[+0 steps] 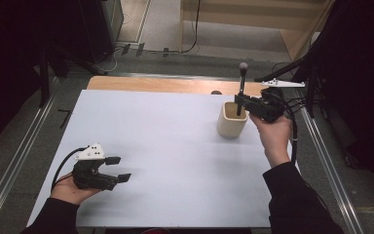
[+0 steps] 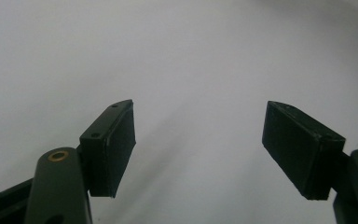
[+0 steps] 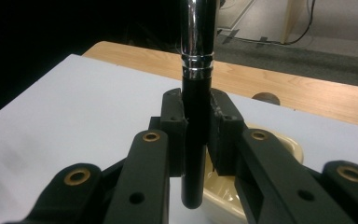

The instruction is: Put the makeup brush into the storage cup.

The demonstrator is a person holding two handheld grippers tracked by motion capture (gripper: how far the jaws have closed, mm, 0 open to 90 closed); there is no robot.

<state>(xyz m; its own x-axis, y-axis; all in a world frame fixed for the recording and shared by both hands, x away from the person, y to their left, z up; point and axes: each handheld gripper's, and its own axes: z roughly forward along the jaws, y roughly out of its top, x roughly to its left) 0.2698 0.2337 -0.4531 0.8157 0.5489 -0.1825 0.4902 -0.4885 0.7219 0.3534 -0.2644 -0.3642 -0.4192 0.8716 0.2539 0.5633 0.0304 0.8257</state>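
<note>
A cream cup (image 1: 232, 119) stands on the white table sheet (image 1: 165, 146) at the right. My right gripper (image 1: 240, 101) is shut on the black handle of a makeup brush (image 1: 242, 85), held upright with its dark head on top. In the right gripper view the brush (image 3: 196, 93) has a chrome ferrule and its handle end hangs just above the cup's rim (image 3: 284, 144); the right gripper (image 3: 196, 135) clamps it between both pads. My left gripper (image 1: 118, 168) rests at the front left, open, with nothing between its pads (image 2: 114, 144).
A bare wooden strip of table (image 1: 175, 84) runs along the far edge. Metal rails (image 1: 328, 170) flank the table on both sides. Cables lie on the floor behind, next to a wooden cabinet (image 1: 272, 19).
</note>
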